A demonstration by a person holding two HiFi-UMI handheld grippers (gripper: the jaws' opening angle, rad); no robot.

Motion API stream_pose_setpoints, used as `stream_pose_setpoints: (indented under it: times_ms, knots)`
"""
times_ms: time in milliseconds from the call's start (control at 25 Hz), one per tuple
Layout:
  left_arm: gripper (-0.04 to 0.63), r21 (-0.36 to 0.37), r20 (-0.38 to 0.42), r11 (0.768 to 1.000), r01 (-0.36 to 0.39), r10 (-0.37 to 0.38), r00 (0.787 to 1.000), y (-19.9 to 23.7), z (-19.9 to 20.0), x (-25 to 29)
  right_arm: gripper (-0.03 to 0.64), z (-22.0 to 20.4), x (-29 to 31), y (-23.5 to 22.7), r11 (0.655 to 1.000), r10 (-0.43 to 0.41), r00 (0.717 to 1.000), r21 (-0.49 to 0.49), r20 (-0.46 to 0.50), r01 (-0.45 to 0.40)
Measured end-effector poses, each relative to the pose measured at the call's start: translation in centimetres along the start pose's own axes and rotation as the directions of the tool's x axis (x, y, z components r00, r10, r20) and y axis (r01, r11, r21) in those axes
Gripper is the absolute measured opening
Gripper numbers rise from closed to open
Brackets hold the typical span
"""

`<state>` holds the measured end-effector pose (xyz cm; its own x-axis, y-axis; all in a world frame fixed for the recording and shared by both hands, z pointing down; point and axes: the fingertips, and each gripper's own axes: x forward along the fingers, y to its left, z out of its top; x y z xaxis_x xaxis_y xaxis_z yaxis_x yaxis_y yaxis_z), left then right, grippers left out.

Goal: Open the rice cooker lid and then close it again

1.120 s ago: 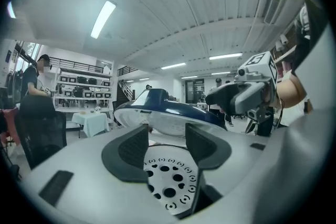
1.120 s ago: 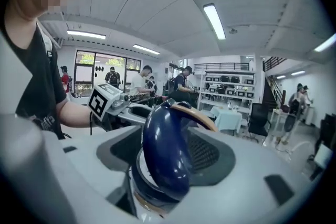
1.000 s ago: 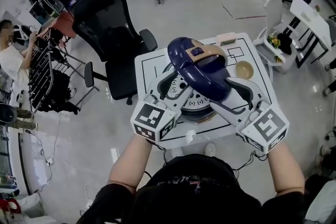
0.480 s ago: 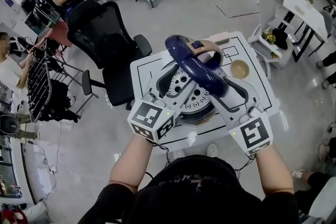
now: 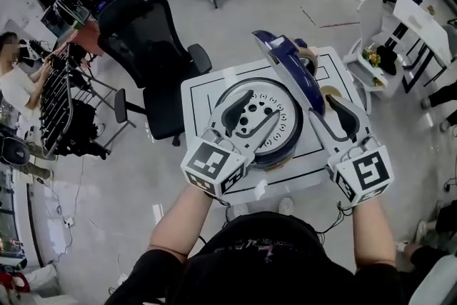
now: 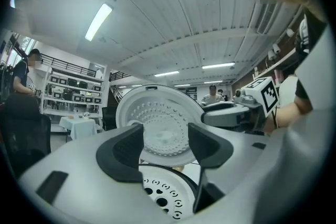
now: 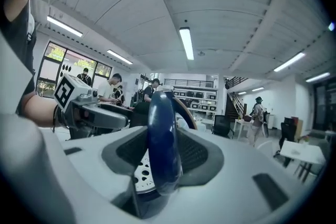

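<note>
At the table's (image 5: 196, 86) centre, the raised rice cooker lid (image 5: 289, 68) is clamped edge-on between the just-closing jaws of the right gripper (image 5: 330, 111). The jaws of the left gripper (image 5: 250, 114), just opened wider, are seen empty beside it.

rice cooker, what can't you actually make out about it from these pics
What is in the pot: a white perforated plate covers it in the head view and left gripper view.
Top face of the lid: edge-on in the head view; the right gripper view shows only its blue rim.
The tan bowl: only a sliver shows past the lid in the head view.
</note>
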<state>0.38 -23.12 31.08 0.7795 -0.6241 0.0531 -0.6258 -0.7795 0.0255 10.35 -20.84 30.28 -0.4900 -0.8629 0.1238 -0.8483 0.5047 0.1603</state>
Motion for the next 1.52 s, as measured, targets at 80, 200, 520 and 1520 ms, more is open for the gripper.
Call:
stream_pose_setpoints:
  times_ms: [80,200,520,1520]
  knots:
    - [0.259,0.000,-0.005,1.000,0.010,-0.010,1.000,-0.6,-0.3,0.4,0.167,0.1,-0.1,-0.7,1.000,-0.023,1.000,0.014,0.014,0.023]
    - [0.259,0.000,-0.007,1.000,0.020,-0.020,1.000,-1.5,-0.4,1.0,0.156,0.2,-0.2,-1.7,0.999,-0.043,0.999,0.023,0.033,0.043]
    - [0.259,-0.006,-0.002,1.000,0.018,-0.018,1.000,-2.9,-0.4,2.2,0.135,-0.5,-1.0,-4.8,0.994,-0.097,0.994,0.062,0.041,0.094]
    - [0.259,-0.045,-0.033,0.978,-0.202,0.200,0.979,-5.9,-2.5,0.7,0.158,-0.4,-3.6,-2.8,0.982,0.180,0.970,0.020,0.164,-0.186]
